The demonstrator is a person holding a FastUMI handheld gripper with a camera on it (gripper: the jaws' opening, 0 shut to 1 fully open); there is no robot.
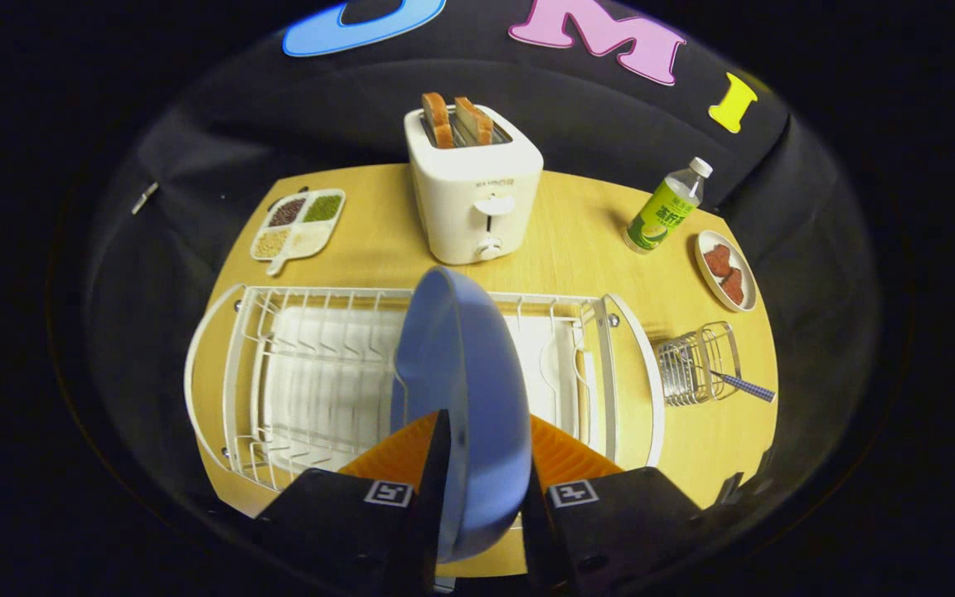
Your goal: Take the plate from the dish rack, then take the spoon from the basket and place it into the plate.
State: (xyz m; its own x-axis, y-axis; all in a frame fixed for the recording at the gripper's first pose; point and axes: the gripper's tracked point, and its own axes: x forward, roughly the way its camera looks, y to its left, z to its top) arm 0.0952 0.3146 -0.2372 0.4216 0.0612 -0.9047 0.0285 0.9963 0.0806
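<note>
A light blue plate (461,390) stands on edge between my two fingers, and my gripper (482,481) is shut on its lower rim. The plate is lifted above the white wire dish rack (295,373), which lies on the wooden table just ahead of the fingers. To the right of the rack sits a small wire basket (697,365). A spoon with a blue checked handle (744,386) sticks out of the basket toward the right. The plate hides the middle of the rack.
A white toaster (475,186) with two bread slices stands beyond the rack. A divided tray of grains (299,222) lies at the far left. A green-labelled bottle (665,207) and a small dish of red food (726,269) sit at the far right.
</note>
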